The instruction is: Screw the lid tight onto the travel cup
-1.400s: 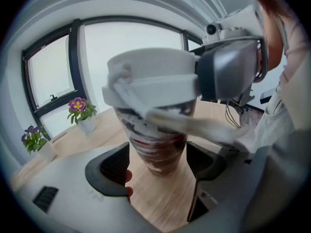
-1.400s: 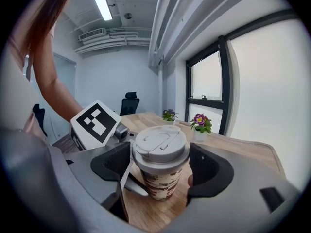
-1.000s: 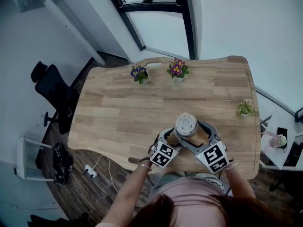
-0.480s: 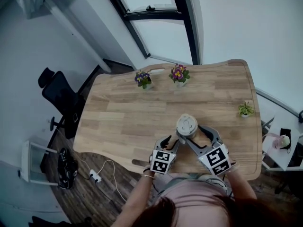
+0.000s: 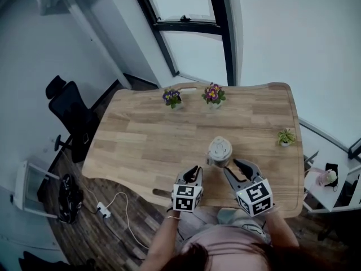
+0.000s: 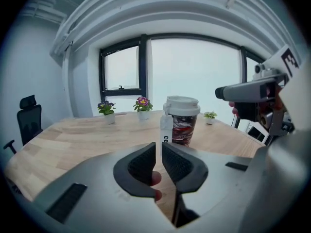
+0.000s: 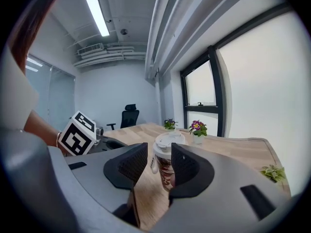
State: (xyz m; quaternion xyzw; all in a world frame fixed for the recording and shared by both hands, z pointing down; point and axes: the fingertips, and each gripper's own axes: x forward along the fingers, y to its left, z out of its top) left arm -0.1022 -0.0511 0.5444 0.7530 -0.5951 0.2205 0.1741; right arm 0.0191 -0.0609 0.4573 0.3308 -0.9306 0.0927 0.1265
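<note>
The travel cup (image 5: 219,151) stands upright on the wooden table (image 5: 146,134), with its white lid (image 5: 219,147) on top and a dark red patterned sleeve. Both grippers sit a short way back from it, towards the person, and neither touches it. My left gripper (image 5: 194,170) has just been closing; its jaws are together with only a slit and nothing between them (image 6: 159,147). The cup (image 6: 183,127) stands beyond them. My right gripper (image 5: 240,167) has also been closing but still stands apart (image 7: 159,152), and the cup (image 7: 165,171) shows beyond its gap, outside the pads.
Two flowering pots (image 5: 172,97) (image 5: 213,94) stand at the table's far edge and a small green plant (image 5: 285,136) near its right edge. A black office chair (image 5: 70,114) is at the left, and a power strip (image 5: 101,209) lies on the floor.
Both grippers have drawn back from the cup towards the person and their jaws have narrowed. The cup now stands free with the lid on.
</note>
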